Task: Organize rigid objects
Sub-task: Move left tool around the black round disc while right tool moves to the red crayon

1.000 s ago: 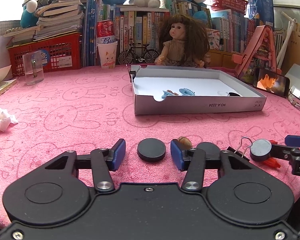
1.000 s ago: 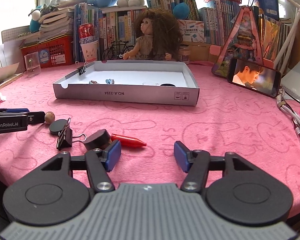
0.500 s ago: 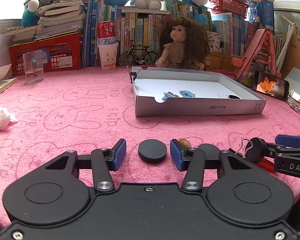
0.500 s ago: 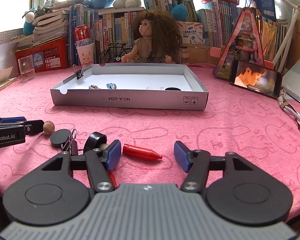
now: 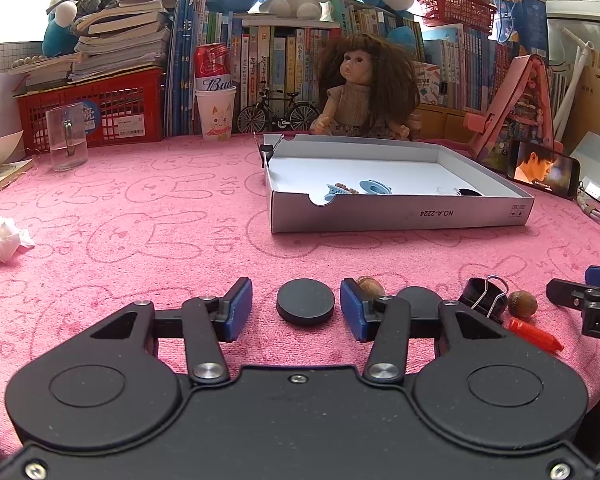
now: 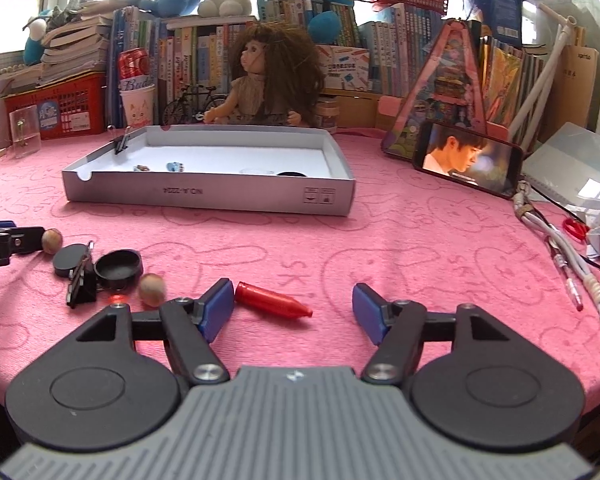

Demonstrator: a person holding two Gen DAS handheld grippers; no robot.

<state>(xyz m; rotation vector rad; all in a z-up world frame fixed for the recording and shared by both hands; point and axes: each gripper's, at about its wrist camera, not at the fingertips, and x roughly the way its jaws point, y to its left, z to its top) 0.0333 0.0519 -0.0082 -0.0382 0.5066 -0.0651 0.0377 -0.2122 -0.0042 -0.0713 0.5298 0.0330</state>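
The left gripper (image 5: 296,310) brackets a black disc (image 5: 305,306) without touching; the right gripper (image 6: 293,312), jaws opening, nears a red cap (image 6: 272,305); centre it before squeezing, then carry it to the box (image 6: 204,197)

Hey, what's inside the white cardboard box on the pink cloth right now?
Inside the white cardboard box: two blue hair clips, a black round lid beside something clear, and a binder clip on its far-left corner. The front wall hides the nearest strip of floor.
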